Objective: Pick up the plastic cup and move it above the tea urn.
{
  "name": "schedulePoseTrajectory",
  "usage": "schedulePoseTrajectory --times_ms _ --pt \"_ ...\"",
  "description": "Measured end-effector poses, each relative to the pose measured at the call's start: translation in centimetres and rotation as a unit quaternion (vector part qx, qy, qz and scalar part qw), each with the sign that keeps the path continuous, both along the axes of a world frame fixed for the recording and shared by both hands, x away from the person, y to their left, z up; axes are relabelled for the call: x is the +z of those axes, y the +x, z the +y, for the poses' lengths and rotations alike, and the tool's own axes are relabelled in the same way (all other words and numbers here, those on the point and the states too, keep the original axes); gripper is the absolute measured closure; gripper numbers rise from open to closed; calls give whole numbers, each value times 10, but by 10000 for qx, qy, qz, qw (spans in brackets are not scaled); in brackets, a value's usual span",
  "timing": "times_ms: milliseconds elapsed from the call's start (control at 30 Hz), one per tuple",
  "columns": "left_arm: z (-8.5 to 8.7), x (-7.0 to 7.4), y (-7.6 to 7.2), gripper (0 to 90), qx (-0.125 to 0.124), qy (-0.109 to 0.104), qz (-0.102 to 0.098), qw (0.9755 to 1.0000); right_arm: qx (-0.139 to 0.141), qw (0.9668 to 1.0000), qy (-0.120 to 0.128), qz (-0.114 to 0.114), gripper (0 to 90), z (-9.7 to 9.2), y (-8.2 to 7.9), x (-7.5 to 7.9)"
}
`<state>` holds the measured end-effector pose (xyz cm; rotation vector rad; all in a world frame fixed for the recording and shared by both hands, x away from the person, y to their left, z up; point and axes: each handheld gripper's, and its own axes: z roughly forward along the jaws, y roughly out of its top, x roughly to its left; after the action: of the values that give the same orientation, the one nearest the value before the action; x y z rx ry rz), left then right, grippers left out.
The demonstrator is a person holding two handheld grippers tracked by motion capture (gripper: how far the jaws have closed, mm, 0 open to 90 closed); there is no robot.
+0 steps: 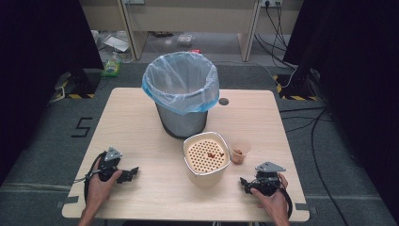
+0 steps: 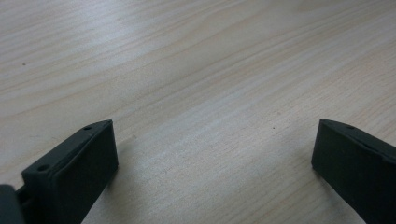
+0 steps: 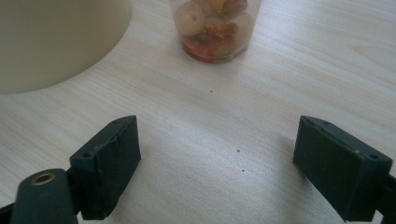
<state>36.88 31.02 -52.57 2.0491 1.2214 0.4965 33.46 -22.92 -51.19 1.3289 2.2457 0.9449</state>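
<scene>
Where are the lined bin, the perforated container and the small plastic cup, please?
Lined bin (image 1: 181,113), high view, on its grey wall.
Perforated container (image 1: 205,172), high view, on its cream front wall.
Small plastic cup (image 3: 215,23), right gripper view, on its clear side wall.

The big bin (image 1: 181,94), the cream pot (image 1: 205,157) and the little cup (image 1: 239,151) block the middle of the table (image 1: 141,141). Both sides are open.
</scene>
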Motion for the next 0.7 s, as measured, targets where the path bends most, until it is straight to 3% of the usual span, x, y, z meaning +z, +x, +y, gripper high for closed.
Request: schedulePoseTrajectory --times_ms 133,333,700 --pt "0 0 0 0 -2 -6 -3 10000 0 10000 56 15 171 -1 -1 3" --pt "0 0 0 0 -1 -2 2 10000 -103 9996 126 -213 225 -1 -5 19" --pt "0 0 0 0 0 -1 1 10000 -261 9987 177 -398 267 -14 -8 43"
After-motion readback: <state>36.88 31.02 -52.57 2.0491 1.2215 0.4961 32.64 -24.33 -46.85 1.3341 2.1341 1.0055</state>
